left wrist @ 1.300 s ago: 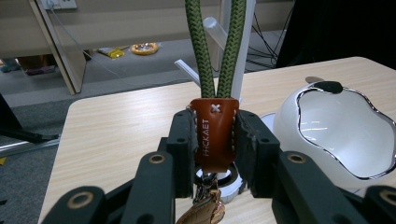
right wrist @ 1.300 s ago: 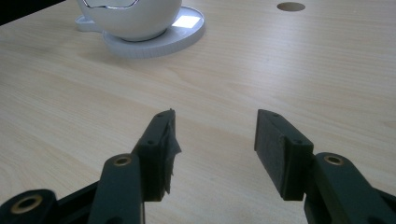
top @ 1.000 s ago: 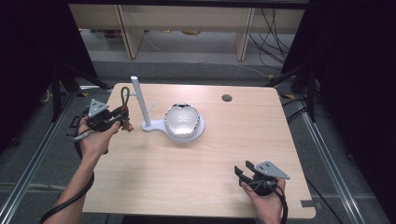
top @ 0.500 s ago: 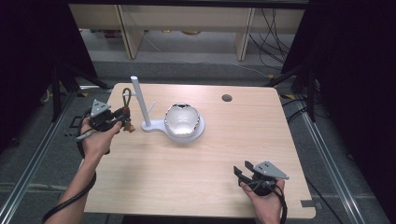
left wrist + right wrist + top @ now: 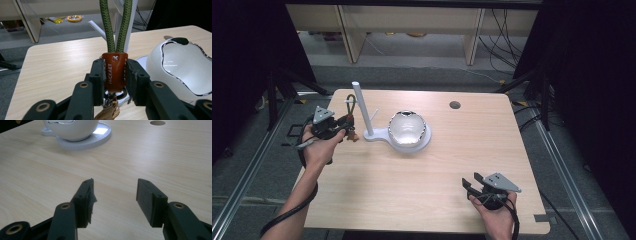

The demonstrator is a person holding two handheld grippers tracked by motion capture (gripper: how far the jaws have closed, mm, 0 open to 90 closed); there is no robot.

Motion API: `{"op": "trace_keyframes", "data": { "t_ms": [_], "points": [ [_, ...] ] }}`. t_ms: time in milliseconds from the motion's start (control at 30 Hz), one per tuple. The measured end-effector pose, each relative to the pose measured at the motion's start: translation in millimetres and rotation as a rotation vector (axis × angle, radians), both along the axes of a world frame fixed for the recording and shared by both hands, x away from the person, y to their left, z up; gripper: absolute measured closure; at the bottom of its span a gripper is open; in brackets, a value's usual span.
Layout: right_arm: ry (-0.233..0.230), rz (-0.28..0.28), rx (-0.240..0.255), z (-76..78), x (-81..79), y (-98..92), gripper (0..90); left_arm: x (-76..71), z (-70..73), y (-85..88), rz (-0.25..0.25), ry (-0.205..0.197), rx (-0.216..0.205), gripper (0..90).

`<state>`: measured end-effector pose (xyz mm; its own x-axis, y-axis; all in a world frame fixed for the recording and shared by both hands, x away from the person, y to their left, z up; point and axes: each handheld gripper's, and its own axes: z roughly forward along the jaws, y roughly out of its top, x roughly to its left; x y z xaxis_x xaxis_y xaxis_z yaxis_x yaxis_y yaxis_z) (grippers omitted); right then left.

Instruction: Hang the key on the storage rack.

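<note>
The near half of the table [image 5: 412,195] lay bare, giving open passage between the right gripper [image 5: 473,189] at the near right and the white stand [image 5: 384,135] on the far left. The stand's upright post [image 5: 362,107], its side peg and the shiny white bowl [image 5: 407,127] blocked that far-left part. The left gripper [image 5: 346,125], clamped on a green cord loop [image 5: 115,25], sat just left of the post; the far right was free apart from a small round hole [image 5: 455,105].

A light wooden table [image 5: 422,175] stands on grey floor [image 5: 412,57]. Pale shelving [image 5: 412,22] and loose cables [image 5: 507,25] sit behind, flanked by black curtains [image 5: 247,60].
</note>
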<state>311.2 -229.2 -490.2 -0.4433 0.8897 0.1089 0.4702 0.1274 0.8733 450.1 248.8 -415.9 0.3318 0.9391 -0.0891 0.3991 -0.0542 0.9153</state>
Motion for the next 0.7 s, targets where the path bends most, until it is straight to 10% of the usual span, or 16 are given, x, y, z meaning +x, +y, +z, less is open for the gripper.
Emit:
{"op": "trace_keyframes", "data": {
  "t_ms": [700],
  "points": [
    [0.012,-0.004,-0.009,1.3,-0.6,0.5,49.3,9.0,-4.7,-11.1,-0.002,0.037,-0.034,67.9]
  ]
}}
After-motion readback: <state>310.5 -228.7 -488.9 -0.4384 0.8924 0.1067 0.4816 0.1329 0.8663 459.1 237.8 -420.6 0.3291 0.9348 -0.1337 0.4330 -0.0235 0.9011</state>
